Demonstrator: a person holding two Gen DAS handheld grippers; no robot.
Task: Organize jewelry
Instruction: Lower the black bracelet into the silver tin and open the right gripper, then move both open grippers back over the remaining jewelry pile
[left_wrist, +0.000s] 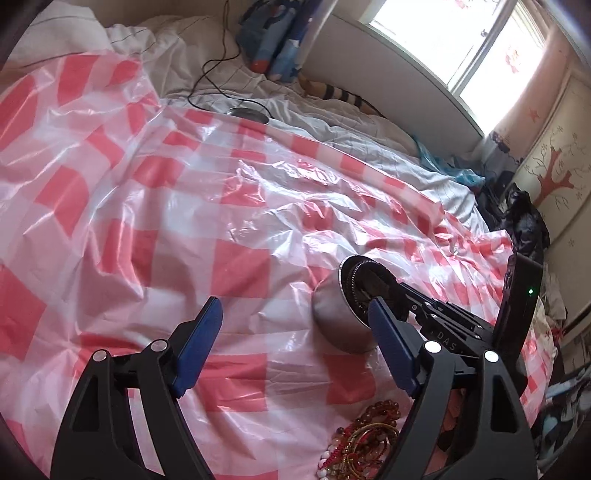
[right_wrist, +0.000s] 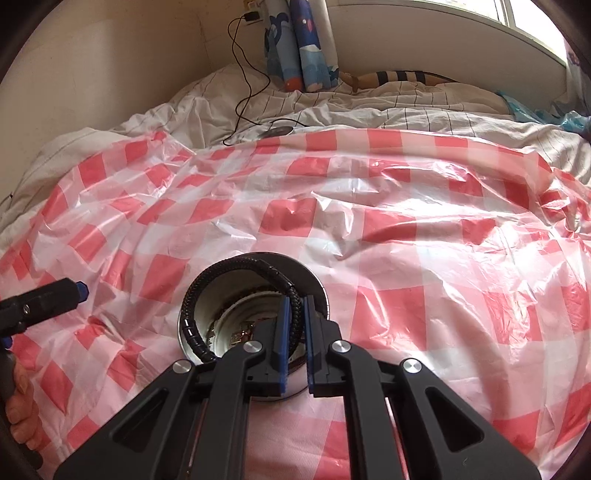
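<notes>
Right wrist view: right tool (right_wrist: 295, 339) clamped on a black bracelet (right_wrist: 229, 267), holding it over the mouth of a metal bowl (right_wrist: 317, 291) that sits on the red-checked plastic sheet (right_wrist: 406, 229) on the bed, toward its near edge. Left wrist view: left tool (left_wrist: 295, 339) spread wide, nothing between its fingers; jewelry pile (left_wrist: 365, 439) lies on the sheet at the near edge, just beside the bowl.

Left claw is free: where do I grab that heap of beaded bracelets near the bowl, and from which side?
Take the brown bead loop that arches at the top of the jewelry heap, coming from above. It stands out from the tangle, so the open left claw could likely straddle it, one finger inside the ring.
</notes>
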